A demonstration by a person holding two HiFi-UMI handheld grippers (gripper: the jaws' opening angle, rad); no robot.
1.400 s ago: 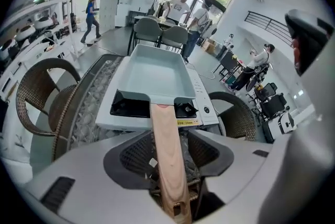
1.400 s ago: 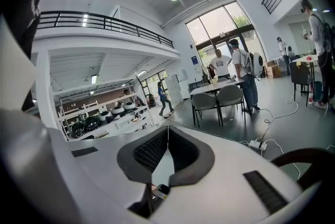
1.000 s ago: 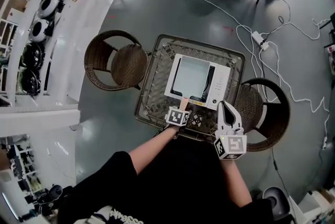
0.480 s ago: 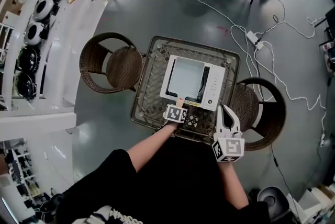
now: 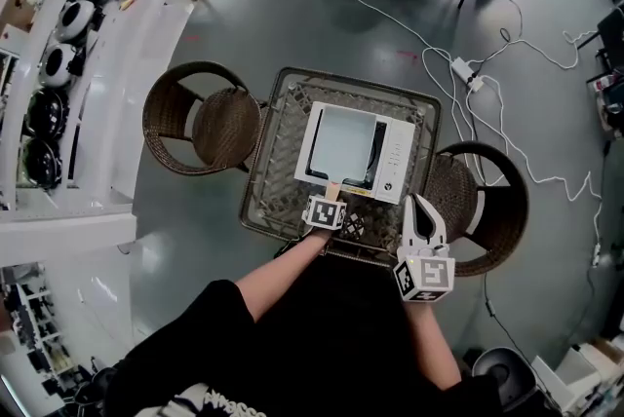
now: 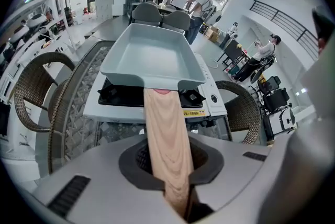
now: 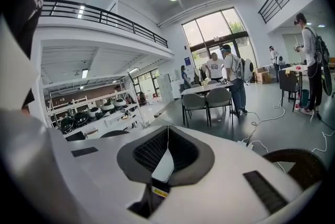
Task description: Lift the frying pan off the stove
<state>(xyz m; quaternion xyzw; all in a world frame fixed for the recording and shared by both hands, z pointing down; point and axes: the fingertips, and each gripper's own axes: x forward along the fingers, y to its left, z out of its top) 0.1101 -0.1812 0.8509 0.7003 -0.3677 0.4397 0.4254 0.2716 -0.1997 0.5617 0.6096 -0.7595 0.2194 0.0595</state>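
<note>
Progress: grasp phase, lift not yet begun. The frying pan (image 6: 152,55) sits level on the black burner grate (image 6: 112,93) of the white stove (image 5: 395,162), with no gap visible under it. What remains, by my reading: finish the grip, raise the pan clear of the grate, carry it off.

Pan: 1 square, shallow, pale grey-blue tray-like body with a rolled rim, empty and clean inside. Its light wooden handle (image 6: 166,139) runs from the pan's near edge straight toward the person. The handle is flat, with visible grain and no obvious wear.

Left gripper (image 6: 170,165): jaws closing on the handle, which fills the space between the dark pads. Both pads appear to touch its sides, so a pinch is forming near the handle's near end.

Right gripper (image 7: 166,152): jaws pressed together, nothing between them. It is held near the table's near-right edge, apart from stove and pan, pointing out into the room.

Surroundings: the stove stands in the middle of a wicker-rimmed table (image 5: 283,128), with 2 wicker chairs, 1 left (image 5: 200,128) and 1 right (image 5: 487,201).
</note>
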